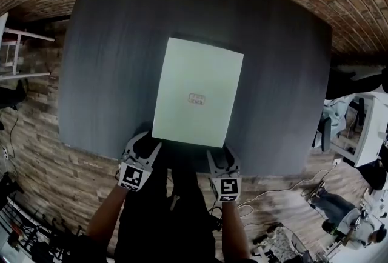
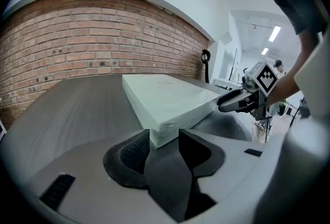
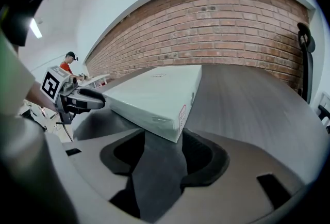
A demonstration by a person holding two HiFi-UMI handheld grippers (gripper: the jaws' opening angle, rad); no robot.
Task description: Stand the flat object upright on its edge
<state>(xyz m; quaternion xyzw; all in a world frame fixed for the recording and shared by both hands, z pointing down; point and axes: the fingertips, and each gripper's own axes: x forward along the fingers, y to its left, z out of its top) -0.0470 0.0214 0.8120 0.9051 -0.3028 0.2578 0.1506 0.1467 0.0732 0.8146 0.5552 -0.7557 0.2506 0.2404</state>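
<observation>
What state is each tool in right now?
Left tool: open, a corner of the box between its jaws.
Right tool: open, another box corner between its jaws.

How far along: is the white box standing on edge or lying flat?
Lying flat: the white box rests broad face up on the table.

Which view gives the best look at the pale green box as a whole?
The head view: the pale green box shows its whole top face and full outline on the dark table. The left gripper view and the right gripper view each show only one near corner up close, with the rest foreshortened.
</observation>
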